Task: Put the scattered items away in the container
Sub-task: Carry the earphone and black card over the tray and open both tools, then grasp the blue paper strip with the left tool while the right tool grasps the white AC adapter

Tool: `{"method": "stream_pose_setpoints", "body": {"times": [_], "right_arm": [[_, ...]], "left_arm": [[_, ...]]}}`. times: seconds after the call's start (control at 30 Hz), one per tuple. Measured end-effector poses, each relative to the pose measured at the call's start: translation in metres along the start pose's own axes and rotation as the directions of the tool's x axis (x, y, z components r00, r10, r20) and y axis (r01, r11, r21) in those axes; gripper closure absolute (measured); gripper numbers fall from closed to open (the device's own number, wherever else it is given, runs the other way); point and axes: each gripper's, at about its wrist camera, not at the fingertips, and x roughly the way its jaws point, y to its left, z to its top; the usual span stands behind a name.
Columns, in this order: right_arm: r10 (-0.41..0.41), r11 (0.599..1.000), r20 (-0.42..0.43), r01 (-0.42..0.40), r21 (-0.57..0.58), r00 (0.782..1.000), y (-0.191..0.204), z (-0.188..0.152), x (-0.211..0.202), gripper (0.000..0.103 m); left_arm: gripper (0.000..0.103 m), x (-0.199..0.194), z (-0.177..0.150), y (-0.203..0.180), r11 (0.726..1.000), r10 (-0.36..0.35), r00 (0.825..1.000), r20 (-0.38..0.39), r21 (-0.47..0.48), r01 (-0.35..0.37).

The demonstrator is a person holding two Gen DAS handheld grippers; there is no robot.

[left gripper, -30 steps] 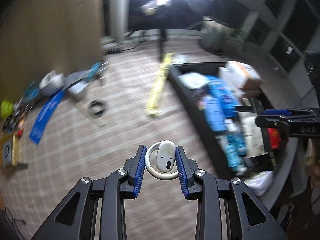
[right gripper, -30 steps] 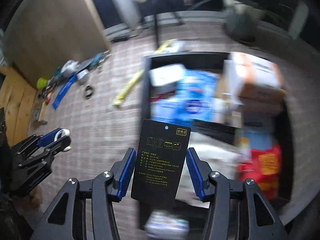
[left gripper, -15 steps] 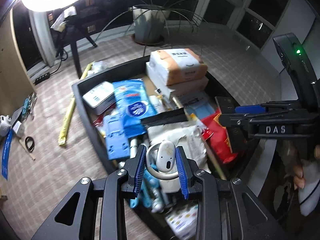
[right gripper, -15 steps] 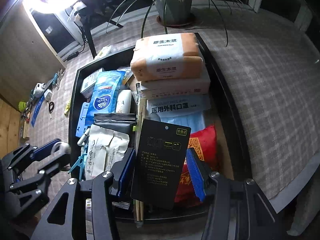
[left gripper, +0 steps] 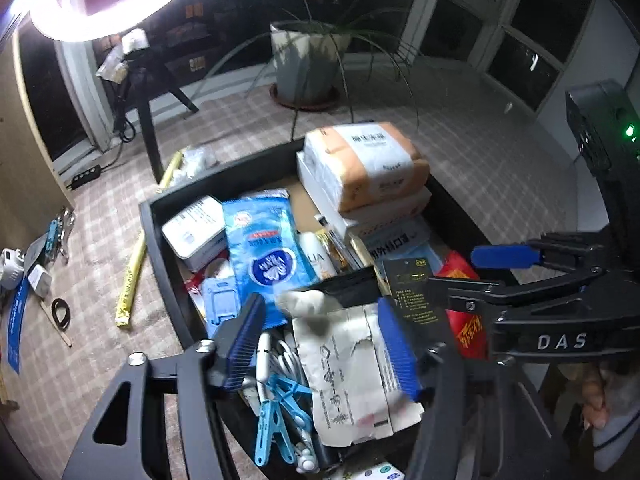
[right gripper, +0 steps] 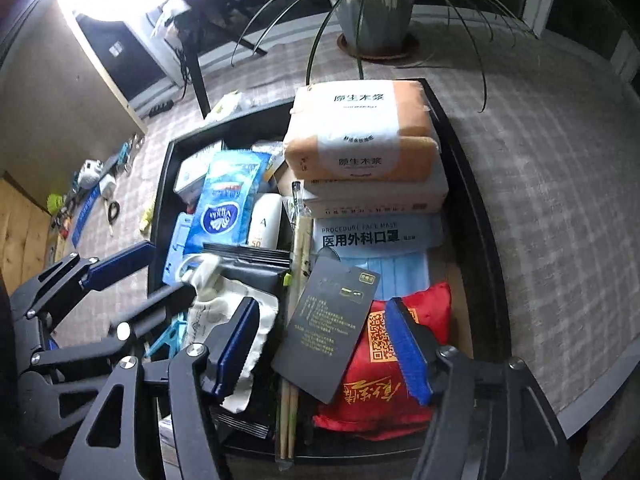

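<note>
The black container (left gripper: 160, 248) (right gripper: 468, 184) lies below both grippers, packed with items. My left gripper (left gripper: 320, 340) (right gripper: 160, 276) hangs over its near end with its jaws opening. A white ear-hook earbud (left gripper: 304, 304) (right gripper: 204, 272) shows as a blur just ahead of the pads, free of them, over a crumpled white packet (left gripper: 348, 372). My right gripper (right gripper: 320, 346) (left gripper: 480, 276) is also opening. The black card with gold print (right gripper: 332, 320) (left gripper: 412, 292) lies tilted between its pads, touching neither, resting on a red pouch (right gripper: 380, 392) and wooden chopsticks.
Tissue packs (right gripper: 360, 136), a blue wipes pack (left gripper: 268, 256), a mask pack (right gripper: 372, 236) and blue pegs (left gripper: 280, 412) fill the container. On the carpet at left lie a yellow strip (left gripper: 130, 284), a black ring (left gripper: 60, 312) and a blue strip. A potted plant (left gripper: 308, 64) and a ring-light tripod stand behind.
Both grippers swung from the carpet to over the container, then both sets of jaws widened. The earbud slipped out of the left pads and the card tipped free of the right pads.
</note>
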Motion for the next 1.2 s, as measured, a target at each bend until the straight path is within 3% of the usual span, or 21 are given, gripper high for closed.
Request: {"method": "stream_pose_setpoints", "body": {"times": [0.3,0.53,0.87,1.2], "right_arm": [[0.035,0.999,0.020,-0.036,0.030,0.999,0.007,-0.001,-0.009,0.041],[0.079,0.997,0.047,-0.079,0.001,0.996,0.048,0.006,-0.015,0.041],[0.122,0.982,0.039,-0.115,-0.147,0.992,0.159,0.042,0.008,0.041],[0.149,0.950,-0.004,-0.145,-0.276,0.989,0.255,0.080,0.046,0.041]], "left_arm": [[0.040,-0.014,-0.015,0.027,0.999,0.005,1.000,-0.006,-0.048,-0.005],[0.040,-0.042,-0.036,0.077,0.993,0.039,0.999,0.008,-0.109,-0.037],[0.040,-0.080,-0.068,0.208,0.954,0.170,0.985,-0.007,-0.251,-0.166],[0.040,-0.090,-0.092,0.325,0.924,0.249,0.966,-0.066,-0.283,-0.257]]}}
